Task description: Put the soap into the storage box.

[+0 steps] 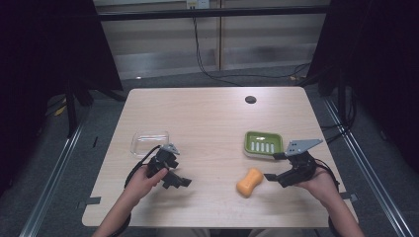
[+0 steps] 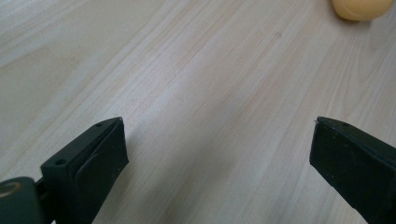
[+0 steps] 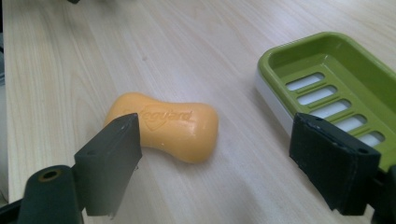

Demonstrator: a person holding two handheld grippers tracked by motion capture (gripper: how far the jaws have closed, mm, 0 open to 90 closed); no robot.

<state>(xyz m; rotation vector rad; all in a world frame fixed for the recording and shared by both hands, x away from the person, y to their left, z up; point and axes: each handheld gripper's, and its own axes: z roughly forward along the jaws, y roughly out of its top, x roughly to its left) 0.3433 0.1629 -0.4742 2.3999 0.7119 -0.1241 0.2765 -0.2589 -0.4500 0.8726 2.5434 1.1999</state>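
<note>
An orange bar of soap (image 1: 249, 182) lies on the wooden table (image 1: 207, 113), in front of a green slotted soap dish (image 1: 263, 143). My right gripper (image 1: 273, 166) hovers open just right of the soap, pointing left. In the right gripper view its jaws stand wide apart, with the soap (image 3: 163, 126) just beyond the left jaw and the dish (image 3: 336, 79) behind the right jaw. My left gripper (image 1: 179, 181) rests low at the front left, open and holding nothing. In the left gripper view its jaws stand apart over bare wood, and the soap (image 2: 362, 8) peeks in at the top right.
A clear plastic tray (image 1: 149, 143) lies just behind the left gripper. A small black round disc (image 1: 250, 99) sits near the table's far edge. Dark curtains flank the table, and cables trail on the floor behind it.
</note>
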